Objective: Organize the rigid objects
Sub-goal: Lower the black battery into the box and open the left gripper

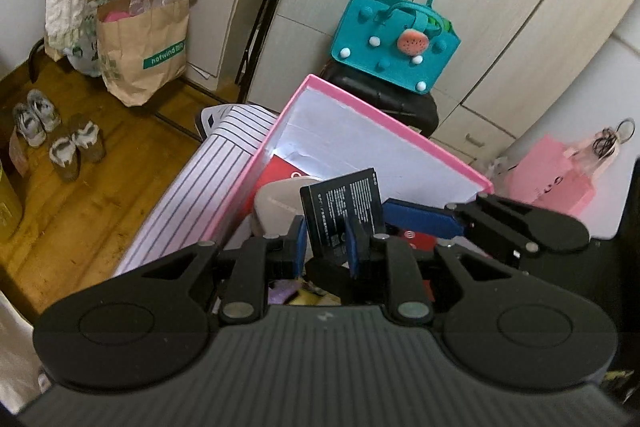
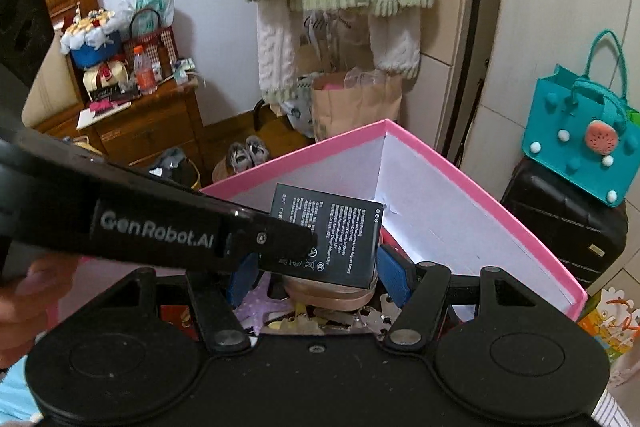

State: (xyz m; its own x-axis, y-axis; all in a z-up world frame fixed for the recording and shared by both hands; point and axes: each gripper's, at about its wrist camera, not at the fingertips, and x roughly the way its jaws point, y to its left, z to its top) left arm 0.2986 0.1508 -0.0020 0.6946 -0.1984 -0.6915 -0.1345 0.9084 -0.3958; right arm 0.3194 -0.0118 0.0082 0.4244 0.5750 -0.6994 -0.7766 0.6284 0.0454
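A black flat battery (image 1: 344, 199) stands upright between the blue pads of my left gripper (image 1: 326, 239), which is shut on its lower part. Both grippers hang over the near corner of a pink box (image 1: 380, 115) with white inner walls. In the right wrist view the battery (image 2: 332, 231) is right in front, clamped by the left gripper (image 2: 296, 247). Under it a beige round object (image 2: 332, 293) sits gripped between the wide-set pads of my right gripper (image 2: 320, 275); its left side is hidden. That beige object (image 1: 280, 207) also shows behind the battery, beside the right gripper's blue finger (image 1: 420, 217).
Keys (image 2: 372, 319), a purple star (image 2: 260, 299) and red items (image 1: 288, 163) lie below the grippers. A teal bag (image 1: 396, 31) sits on a black suitcase (image 2: 560, 223) against the wardrobe. A paper bag (image 1: 144, 47) and shoes (image 1: 60, 139) stand on the wooden floor. A hand (image 2: 24, 291) shows at left.
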